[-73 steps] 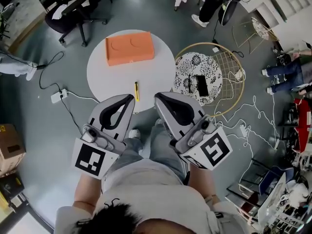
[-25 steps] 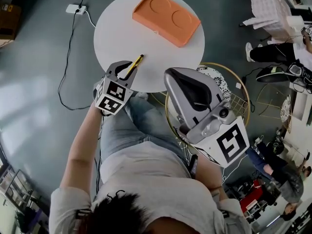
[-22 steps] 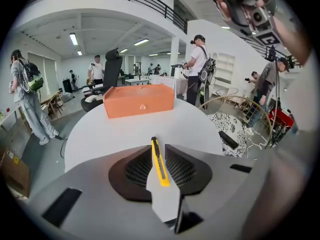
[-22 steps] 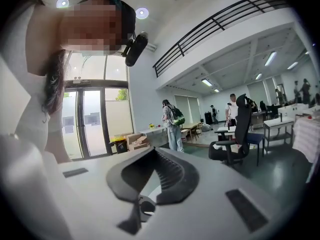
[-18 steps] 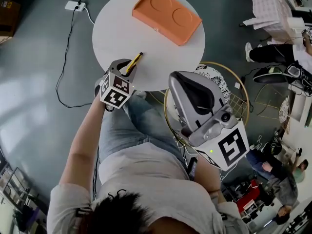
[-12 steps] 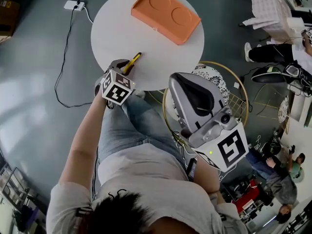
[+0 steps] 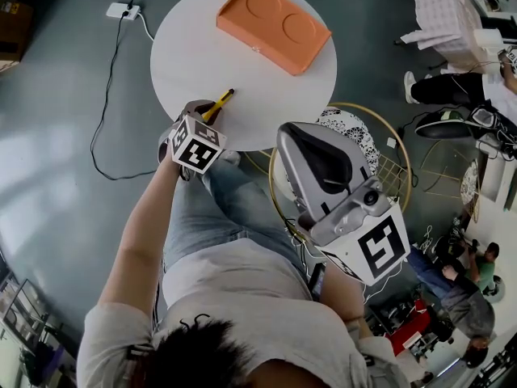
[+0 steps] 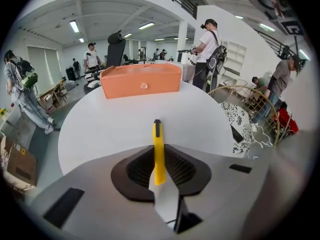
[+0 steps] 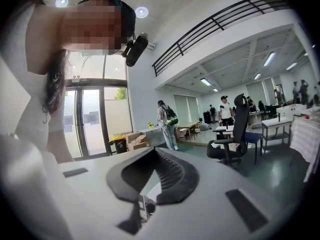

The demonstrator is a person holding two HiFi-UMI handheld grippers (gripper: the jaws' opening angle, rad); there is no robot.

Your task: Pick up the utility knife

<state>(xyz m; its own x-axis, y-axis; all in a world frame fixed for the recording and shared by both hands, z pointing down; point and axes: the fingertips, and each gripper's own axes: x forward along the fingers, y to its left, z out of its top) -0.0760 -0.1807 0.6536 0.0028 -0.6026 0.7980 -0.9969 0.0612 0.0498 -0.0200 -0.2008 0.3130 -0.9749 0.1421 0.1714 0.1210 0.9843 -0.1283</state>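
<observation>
The yellow utility knife (image 7: 221,100) lies on the round white table (image 7: 202,47), near its front edge. My left gripper (image 7: 203,111) is down at the knife's near end, its marker cube facing up. In the left gripper view the knife (image 8: 158,149) runs straight away from me, and the left gripper (image 8: 159,159) has its black ribbed pads (image 8: 187,169) closed against the near half. The black tip points at the orange box (image 8: 141,80). My right gripper (image 7: 297,140) is held up off the table above my lap, shut and empty; in its own view the right gripper (image 9: 152,156) faces the room.
An orange box (image 7: 273,24) lies at the table's far side. A gold wire basket (image 7: 388,136) with a patterned cloth stands at the right. A power strip (image 7: 125,11) and cables lie on the floor. Several people and office chairs (image 9: 235,134) are around the room.
Since 2.9 s ago my left gripper has gone out to the knife and its jaws have closed around the near end. In the last second it turned slightly. The right gripper stays raised.
</observation>
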